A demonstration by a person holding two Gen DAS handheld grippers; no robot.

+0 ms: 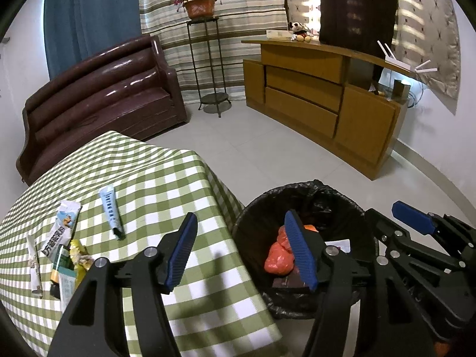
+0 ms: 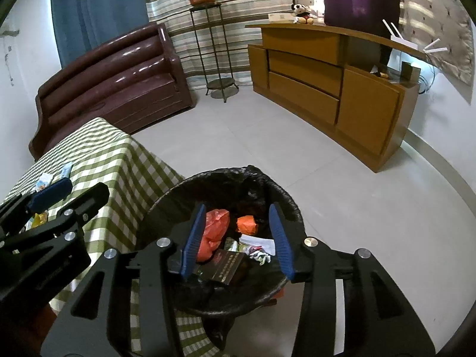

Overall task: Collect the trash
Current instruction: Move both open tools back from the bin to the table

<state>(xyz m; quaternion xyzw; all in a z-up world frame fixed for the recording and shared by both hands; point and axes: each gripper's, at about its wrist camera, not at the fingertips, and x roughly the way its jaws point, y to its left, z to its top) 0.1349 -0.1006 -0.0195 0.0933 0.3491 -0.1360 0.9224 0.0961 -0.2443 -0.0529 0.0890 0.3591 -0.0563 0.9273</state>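
Note:
A black-lined trash bin (image 1: 255, 217) (image 2: 166, 199) stands on the floor beside the green-checked table (image 1: 166, 178) (image 2: 98, 148). It holds an orange bag (image 1: 278, 257) (image 2: 215, 223), a dark booklet (image 2: 227, 266) and white paper (image 2: 257, 242). On the table lie a pale blue tube (image 1: 110, 209), a white snack wrapper (image 1: 61, 229) and a heap of wrappers (image 1: 70, 263). My left gripper (image 1: 241, 233) is open and empty above the table edge and bin. My right gripper (image 2: 238, 226) is open and empty over the bin; it also shows in the left wrist view (image 1: 413, 217).
A brown sofa (image 1: 101, 95) stands behind the table. A metal plant stand (image 1: 208, 59) with a potted plant is at the back. A wooden cabinet (image 1: 321, 101) lines the right wall. Pale tiled floor (image 1: 261, 151) lies between them.

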